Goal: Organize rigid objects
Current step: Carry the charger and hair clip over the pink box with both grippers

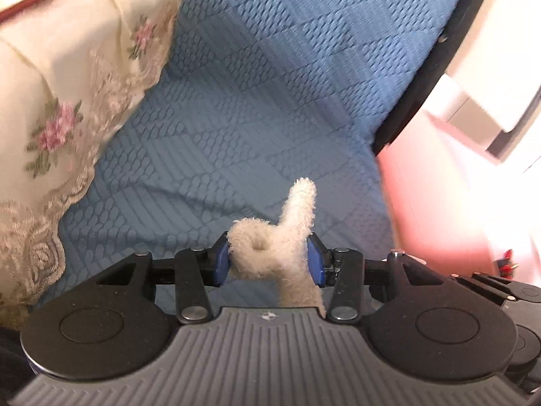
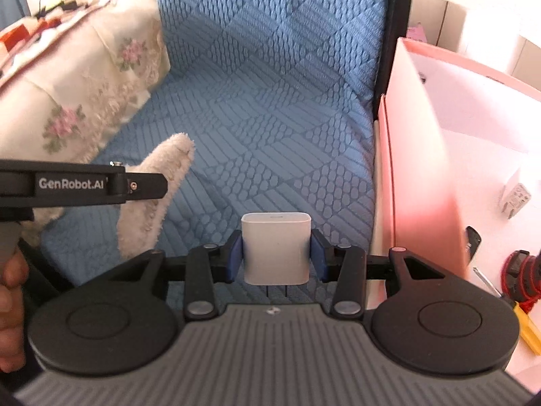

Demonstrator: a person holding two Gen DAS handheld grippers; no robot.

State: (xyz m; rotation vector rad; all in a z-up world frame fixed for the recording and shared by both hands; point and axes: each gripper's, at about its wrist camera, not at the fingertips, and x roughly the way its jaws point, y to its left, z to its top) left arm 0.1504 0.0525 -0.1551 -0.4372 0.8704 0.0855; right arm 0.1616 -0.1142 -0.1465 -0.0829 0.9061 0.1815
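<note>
My left gripper (image 1: 268, 257) is shut on a cream fuzzy fabric piece (image 1: 284, 233), whose end curls up past the blue pads, above the blue quilted cover (image 1: 270, 101). The right wrist view shows that gripper (image 2: 148, 186) side-on at the left, with the fuzzy piece (image 2: 170, 157) hanging from it. My right gripper (image 2: 276, 255) is shut on a white charger plug (image 2: 276, 243), its two prongs pointing back at the camera, held over the blue cover (image 2: 270, 118).
A pink open box (image 2: 422, 169) stands at the right edge of the cover and holds a white adapter (image 2: 515, 199), a red item (image 2: 520, 274) and a yellow-handled tool (image 2: 527, 328). A floral lace cushion (image 2: 84, 84) lies at the left. A hand (image 2: 10, 287) grips the left handle.
</note>
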